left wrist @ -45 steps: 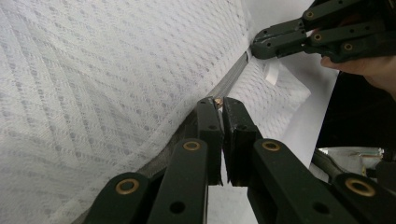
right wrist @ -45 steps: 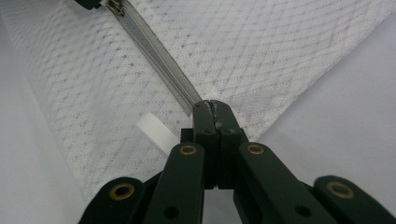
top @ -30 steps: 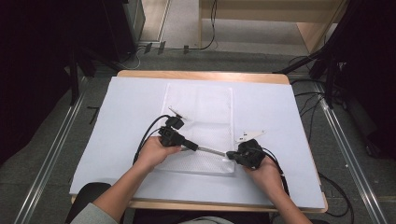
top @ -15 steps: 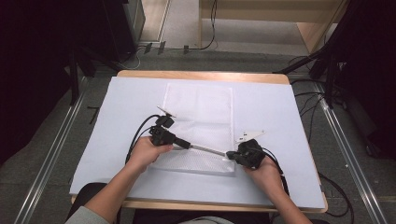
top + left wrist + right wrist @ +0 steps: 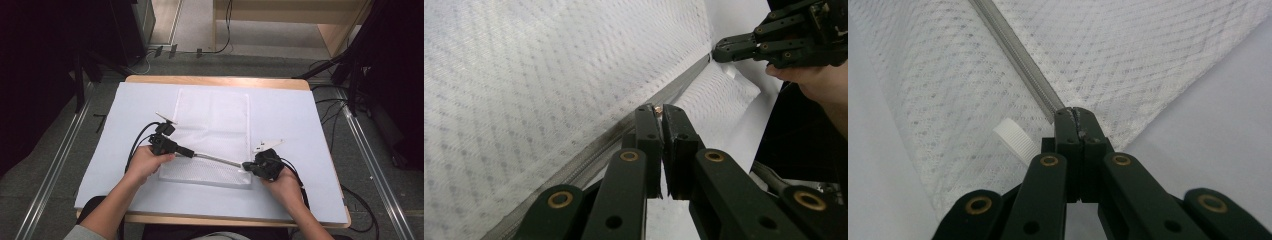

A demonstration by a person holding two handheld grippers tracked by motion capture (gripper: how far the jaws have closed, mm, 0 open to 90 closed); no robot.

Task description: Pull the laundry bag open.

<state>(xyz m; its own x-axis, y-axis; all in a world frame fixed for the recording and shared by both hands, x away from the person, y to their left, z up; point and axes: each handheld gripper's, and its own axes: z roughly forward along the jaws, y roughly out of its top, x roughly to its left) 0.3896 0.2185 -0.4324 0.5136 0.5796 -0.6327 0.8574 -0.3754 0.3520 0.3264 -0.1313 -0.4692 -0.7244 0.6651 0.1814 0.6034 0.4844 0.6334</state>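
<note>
While the high view blurs the grips, we see up close the left hand-held gripper (image 5: 660, 111) pinched on a small brass zipper pull (image 5: 657, 108), mostly hidden. The right hand-held gripper (image 5: 1074, 113) is clamped on the zipper (image 5: 1018, 60) end of the white mesh bag (image 5: 212, 125), which lies flat on the desk (image 5: 300, 115).

Left claw (image 5: 186, 152) farther left along zipper (image 5: 215, 158).

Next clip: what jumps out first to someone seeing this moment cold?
The white mesh bag lies flat mid-table on the white sheet, with its grey zipper stretched near the front edge. The left gripper is shut on the zipper pull toward the bag's left side. The right gripper is clamped on the zipper's end at the bag's right corner, beside a small white tab.
</note>
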